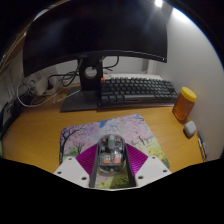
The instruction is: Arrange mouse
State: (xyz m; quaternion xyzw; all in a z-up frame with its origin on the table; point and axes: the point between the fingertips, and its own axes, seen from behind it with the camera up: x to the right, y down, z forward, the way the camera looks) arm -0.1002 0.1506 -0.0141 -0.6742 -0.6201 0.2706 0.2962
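A see-through mouse (109, 156) with its electronics showing sits between my gripper's (110, 148) two fingers. The pink pads (88, 156) press against both of its sides, so the gripper is shut on it. The mouse is over the near part of a mouse mat (100, 129) printed with pink blossom trees, which lies on the wooden desk (35, 130). I cannot tell whether the mouse rests on the mat or is held just above it.
A black keyboard (138, 91) lies beyond the mat, in front of a dark monitor (95, 35) on its stand. An orange bottle (185, 103) and a small white object (189, 128) stand to the right. A power strip with cables (40, 90) is at the far left.
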